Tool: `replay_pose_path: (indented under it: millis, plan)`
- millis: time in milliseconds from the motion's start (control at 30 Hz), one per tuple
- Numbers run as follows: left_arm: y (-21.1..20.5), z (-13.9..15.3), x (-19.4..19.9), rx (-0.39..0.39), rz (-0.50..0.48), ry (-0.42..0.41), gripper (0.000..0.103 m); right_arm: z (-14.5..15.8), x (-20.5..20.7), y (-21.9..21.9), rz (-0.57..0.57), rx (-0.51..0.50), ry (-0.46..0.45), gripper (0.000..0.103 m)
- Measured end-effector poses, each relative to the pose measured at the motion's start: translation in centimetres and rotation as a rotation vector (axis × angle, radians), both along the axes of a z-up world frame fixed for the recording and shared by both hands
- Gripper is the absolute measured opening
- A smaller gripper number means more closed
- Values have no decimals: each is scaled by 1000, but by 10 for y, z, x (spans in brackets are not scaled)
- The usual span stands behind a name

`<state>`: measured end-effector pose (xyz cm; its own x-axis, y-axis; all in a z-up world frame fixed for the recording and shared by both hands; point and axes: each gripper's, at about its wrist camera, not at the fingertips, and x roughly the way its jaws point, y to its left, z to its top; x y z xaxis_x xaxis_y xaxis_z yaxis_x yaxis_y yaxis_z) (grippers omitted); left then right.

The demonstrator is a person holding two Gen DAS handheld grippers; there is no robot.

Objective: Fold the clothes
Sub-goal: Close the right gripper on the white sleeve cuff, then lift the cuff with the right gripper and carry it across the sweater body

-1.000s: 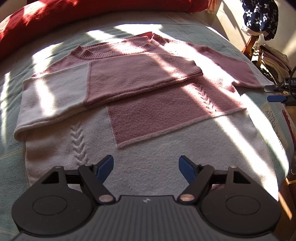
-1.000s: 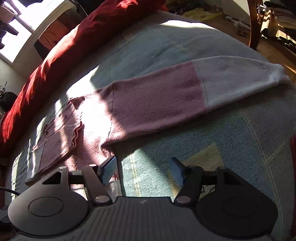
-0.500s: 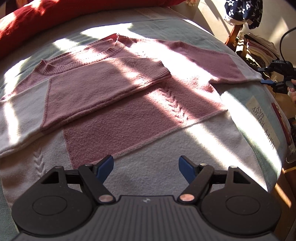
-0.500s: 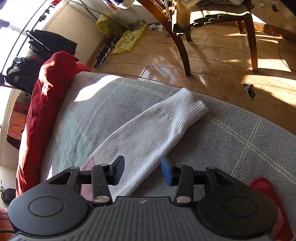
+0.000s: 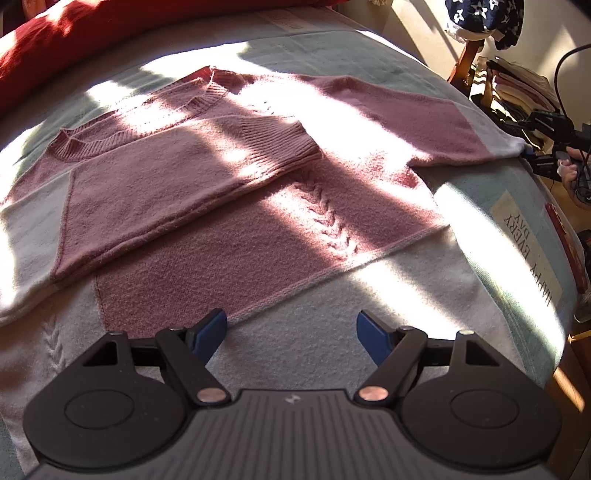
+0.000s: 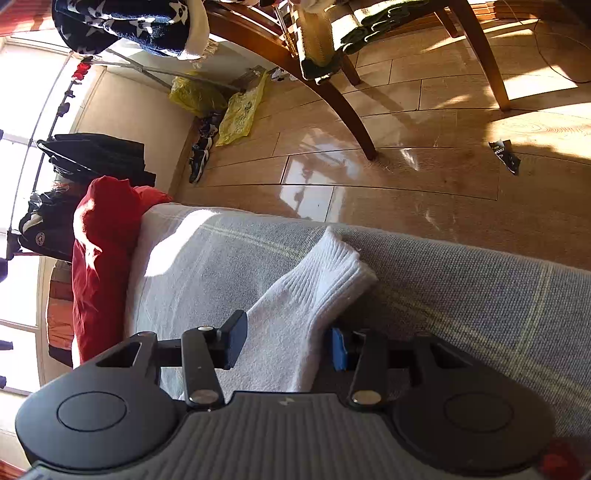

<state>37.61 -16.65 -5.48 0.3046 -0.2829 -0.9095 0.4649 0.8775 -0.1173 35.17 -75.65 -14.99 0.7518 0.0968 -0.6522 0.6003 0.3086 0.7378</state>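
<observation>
A pink and white sweater (image 5: 229, 206) lies flat on the bed, front up. One pink sleeve (image 5: 207, 162) is folded across its chest. My left gripper (image 5: 291, 328) hovers open over the white hem with nothing between its fingers. The other sleeve (image 5: 424, 122) stretches out to the right, and its white cuff (image 5: 511, 146) reaches the bed's edge. In the right wrist view that white ribbed cuff (image 6: 325, 269) lies on the grey cover. My right gripper (image 6: 286, 343) is open, with one finger on each side of the sleeve just behind the cuff.
A red pillow (image 5: 55, 37) (image 6: 103, 251) runs along the head of the bed. The grey-green bed cover (image 6: 461, 288) ends at a wooden floor (image 6: 406, 166). A wooden chair (image 6: 332, 92) draped with clothes stands close by. Navy star-print fabric (image 5: 484, 14) hangs at the upper right.
My right gripper has travelled out along the sleeve to the cuff and lowered around it, its fingers narrower than a second ago. The left gripper shifted right over the hem, still open.
</observation>
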Motion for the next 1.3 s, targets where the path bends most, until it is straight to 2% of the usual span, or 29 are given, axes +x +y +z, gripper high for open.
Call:
replay_pose_path:
  millis: [167, 233, 300, 367, 633, 867, 1067, 1300]
  plan:
    - [-3, 3, -1, -2, -6, -6, 77, -1, -3, 8, 6, 9, -19, 50]
    - [-3, 3, -1, 0, -3, -5, 77, -1, -4, 12, 10, 6, -22, 46]
    - [-3, 4, -2, 5, -5, -9, 77, -2, -3, 12, 20, -25, 4, 24]
    - [-1, 5, -4, 7, -4, -13, 77, -4, 0, 8, 14, -29, 33, 11]
    - [9, 9, -10, -6, 12, -18, 77, 25, 11, 26, 105, -138, 53, 10]
    - [26, 15, -15, -29, 32, -26, 77, 62, 25, 55, 187, -172, 5, 10]
    - [47, 20, -17, -46, 43, -12, 77, 88, 47, 99, 293, -185, -19, 10]
    - [85, 29, -22, -52, 46, -4, 77, 102, 76, 166, 407, -204, -3, 10]
